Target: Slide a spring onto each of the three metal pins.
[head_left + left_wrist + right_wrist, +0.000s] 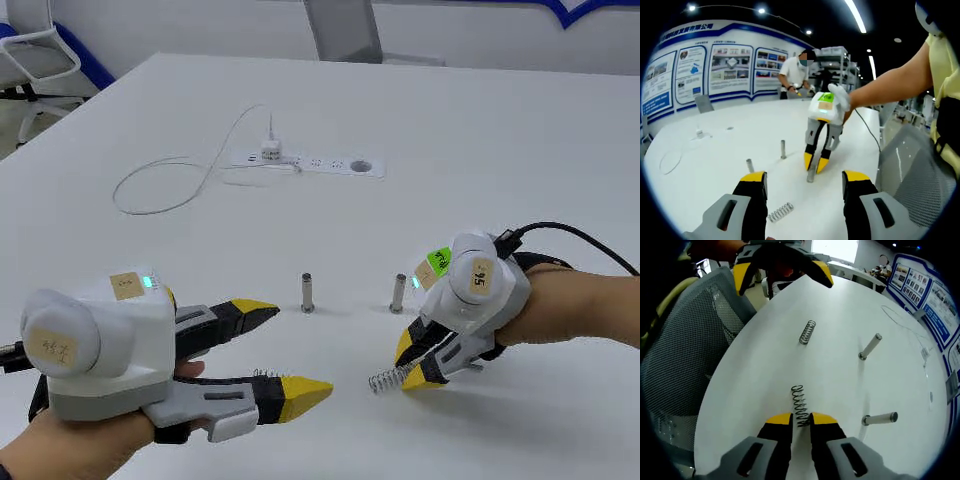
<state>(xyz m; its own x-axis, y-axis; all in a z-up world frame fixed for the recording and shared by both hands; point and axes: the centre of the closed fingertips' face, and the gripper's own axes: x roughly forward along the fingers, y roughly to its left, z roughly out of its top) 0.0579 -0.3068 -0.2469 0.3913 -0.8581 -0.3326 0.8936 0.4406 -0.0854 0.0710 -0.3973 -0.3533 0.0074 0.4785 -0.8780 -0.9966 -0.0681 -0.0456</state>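
Right by the near edge of the bench (500,140), the left gripper (282,352) lies roughly level, its yellow-tipped jaws spread wide. A loose spring (780,212) lies flat on the bench under that gap, close to one jaw. It is a short coil of thin bright wire with open turns. In the left gripper view its long axis runs slantwise, one end toward the gripper and the other out toward the middle of the bench. A little farther in and to the right, the right gripper (408,363) points down and leftward, its jaws drawn nearly together and pinching one end of the held spring (799,402). That spring is the same kind of grey wire coil, straight and unsquashed. It lies almost flat, though I cannot tell whether it touches the bench top. Its long axis carries on the line of the jaws and its free end points toward the left gripper. Beyond both grippers two pins (307,292) stand upright side by side, well apart. They are plain grey metal cylinders, both bare, and the right-hand one is just beyond the right gripper. Farther back, toward the far edge, a white power strip (318,163) lies flat, and a white cable (160,190) loops off it to the left. Past the far left corner stands a chair (40,55).
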